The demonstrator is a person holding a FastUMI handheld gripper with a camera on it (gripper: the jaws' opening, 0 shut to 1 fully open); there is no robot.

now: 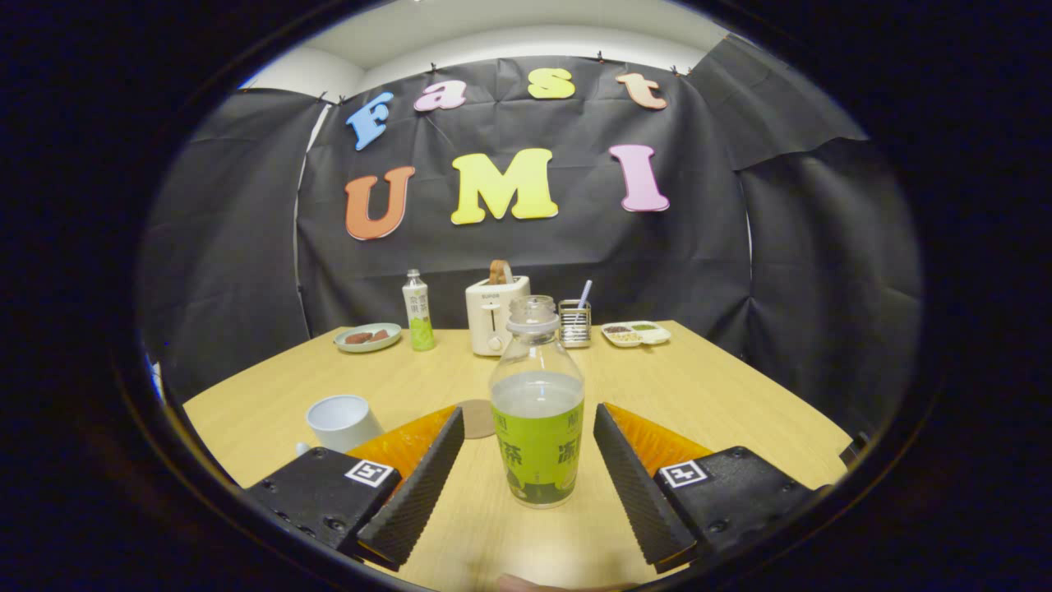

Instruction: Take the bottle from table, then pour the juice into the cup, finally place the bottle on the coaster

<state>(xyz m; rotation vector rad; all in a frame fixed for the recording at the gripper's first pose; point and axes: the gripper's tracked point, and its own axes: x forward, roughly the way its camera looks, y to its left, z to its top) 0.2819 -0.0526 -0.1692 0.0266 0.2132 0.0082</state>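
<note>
The tool (528,464) is held wide open, its two ribbed black fingers (415,493) spread to either side of the juice bottle (537,411), and nothing is gripped; a clear gap is seen on each side of the bottle. The bottle stands upright on the wooden table (707,395), between the fingers, uncapped as far as can be made out, with pale liquid up to the top of its green label. Just beyond the left finger a white cup (341,421) is seen, partly covered by the tool's body. The round brown coaster (477,418) is tucked between the left fingertip and the bottle, with only a part of it shown. Along the far edge of the table a row is lined up: a green plate (368,337) of dark pieces, a second bottle (419,311) with a white cap, a cream toaster (496,315) with a slice poking out, a metal holder (574,324) with a straw-like stick, and a divided white dish (635,332). The dish's contents are too small to be told. At the near table edge a sliver of something pinkish is cut off.
</note>
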